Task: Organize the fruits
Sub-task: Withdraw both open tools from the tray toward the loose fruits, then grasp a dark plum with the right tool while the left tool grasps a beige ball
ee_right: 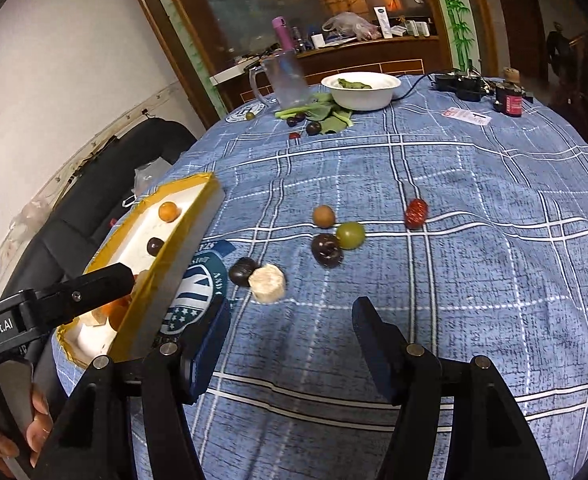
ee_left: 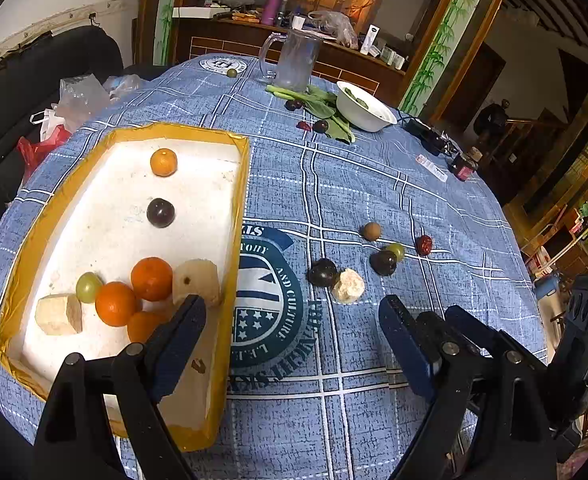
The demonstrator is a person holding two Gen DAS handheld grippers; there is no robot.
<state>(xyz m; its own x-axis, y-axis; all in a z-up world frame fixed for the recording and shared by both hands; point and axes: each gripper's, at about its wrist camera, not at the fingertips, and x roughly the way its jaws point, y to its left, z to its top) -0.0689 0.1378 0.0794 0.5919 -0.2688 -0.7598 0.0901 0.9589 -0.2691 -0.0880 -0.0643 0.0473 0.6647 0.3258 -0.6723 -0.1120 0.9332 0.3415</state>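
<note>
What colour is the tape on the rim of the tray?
Yellow tape, clearest in the left wrist view.

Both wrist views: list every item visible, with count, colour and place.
Foam tray with yellow taped rim: one, left on the table.
Oranges: four, in the tray.
Dark plum: one, in the tray.
Green grape: one, in the tray.
Pale peeled chunks: two, in the tray.
Loose fruit cluster: six pieces on the blue plaid tablecloth.
White bowl: one, far edge, beside the clear mug.
Left gripper: open, over the tray's edge.
Right gripper: open, empty.
</note>
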